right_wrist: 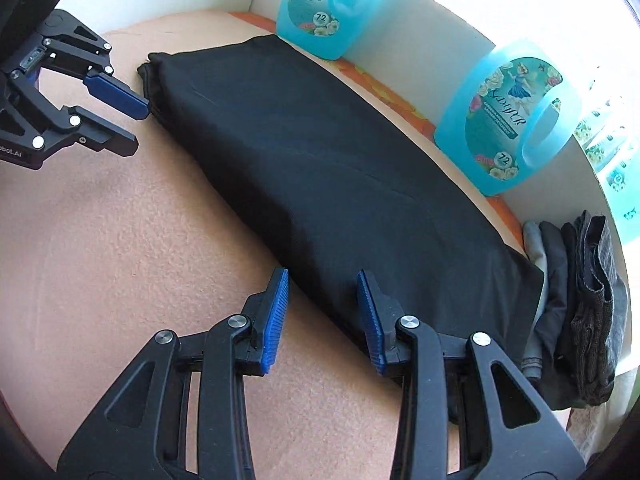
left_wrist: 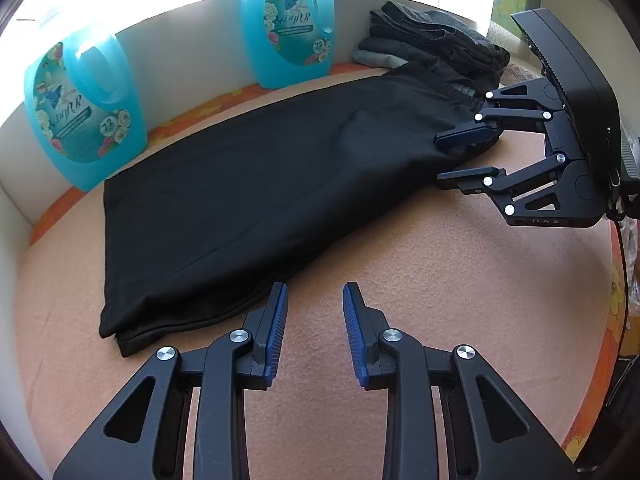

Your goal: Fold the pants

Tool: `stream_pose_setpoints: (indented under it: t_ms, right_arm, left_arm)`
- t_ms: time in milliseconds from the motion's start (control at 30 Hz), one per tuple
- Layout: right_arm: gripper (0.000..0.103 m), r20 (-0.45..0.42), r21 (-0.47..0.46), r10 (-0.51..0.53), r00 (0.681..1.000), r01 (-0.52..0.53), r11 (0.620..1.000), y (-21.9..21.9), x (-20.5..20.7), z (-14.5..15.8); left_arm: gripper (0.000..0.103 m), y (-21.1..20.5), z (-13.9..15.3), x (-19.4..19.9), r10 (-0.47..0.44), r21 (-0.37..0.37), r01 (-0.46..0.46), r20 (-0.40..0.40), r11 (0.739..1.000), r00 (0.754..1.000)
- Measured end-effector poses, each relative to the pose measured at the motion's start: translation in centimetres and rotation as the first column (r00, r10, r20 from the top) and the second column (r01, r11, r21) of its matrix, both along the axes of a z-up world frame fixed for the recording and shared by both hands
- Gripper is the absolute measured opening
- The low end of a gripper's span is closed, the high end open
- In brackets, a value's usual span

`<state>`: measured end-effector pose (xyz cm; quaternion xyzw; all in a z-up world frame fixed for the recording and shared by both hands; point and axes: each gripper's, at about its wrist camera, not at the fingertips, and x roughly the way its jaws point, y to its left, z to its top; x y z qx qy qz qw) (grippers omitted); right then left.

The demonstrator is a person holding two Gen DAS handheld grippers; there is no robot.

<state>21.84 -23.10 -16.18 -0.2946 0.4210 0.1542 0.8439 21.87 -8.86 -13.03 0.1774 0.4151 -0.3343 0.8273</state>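
Left wrist view: black pants (left_wrist: 256,184) folded lengthwise, flat on peach tabletop (left_wrist: 400,280), before two blue detergent jugs (left_wrist: 86,112). Left hand-held gripper (left_wrist: 315,328) agape, empty, beside hem end. Right hand-held gripper (left_wrist: 464,156) spread wide at waistband end, gripping nothing. Stacked dark clothes (left_wrist: 432,40) behind.

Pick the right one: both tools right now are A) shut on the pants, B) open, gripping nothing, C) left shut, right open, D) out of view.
B: the left tool and right tool both show a wide gap between their blue pads, sitting at the edges of the black pants, neither clamped on cloth.
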Motion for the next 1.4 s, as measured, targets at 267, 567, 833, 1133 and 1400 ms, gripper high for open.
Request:
stream_pose_setpoints:
  t_ms: [267, 567, 833, 1133, 1400]
  right_arm:
    - [0.036, -0.079, 0.143, -0.061, 0.995, 0.072, 0.987, -2.4, 4.1, 0.3]
    - [0.036, -0.161, 0.275, -0.085, 0.983, 0.127, 0.953, -4.3, 6.2, 0.3]
    - [0.036, -0.187, 0.348, -0.074, 0.98, 0.137, 0.928, -5.5, 5.8, 1.4]
    - [0.043, -0.11, 0.304, -0.074, 0.991, 0.105, 0.947, -6.1, 2.9, 2.9]
    - [0.043, -0.126, 0.292, -0.096, 0.987, 0.129, 0.948, -7.1, 2.3, 2.7]
  left_arm:
    - [0.027, -1.6, -0.7, 1.9, -0.012, 0.021, 0.012, 0.01, 1.0, 1.0]
    - [0.029, -3.9, -0.8, 3.5, -0.024, 0.022, 0.023, 0.045, 0.999, 0.999]
    - [0.035, -6.3, -0.5, 4.6, -0.052, -0.03, 0.053, 0.036, 0.998, 0.998]
    - [0.008, -6.0, 0.7, 3.3, -0.087, -0.071, 0.089, 0.036, 0.994, 0.996]
    - [0.033, -7.2, 0.0, 3.8, -0.085, -0.128, 0.079, -0.045, 0.989, 0.995]
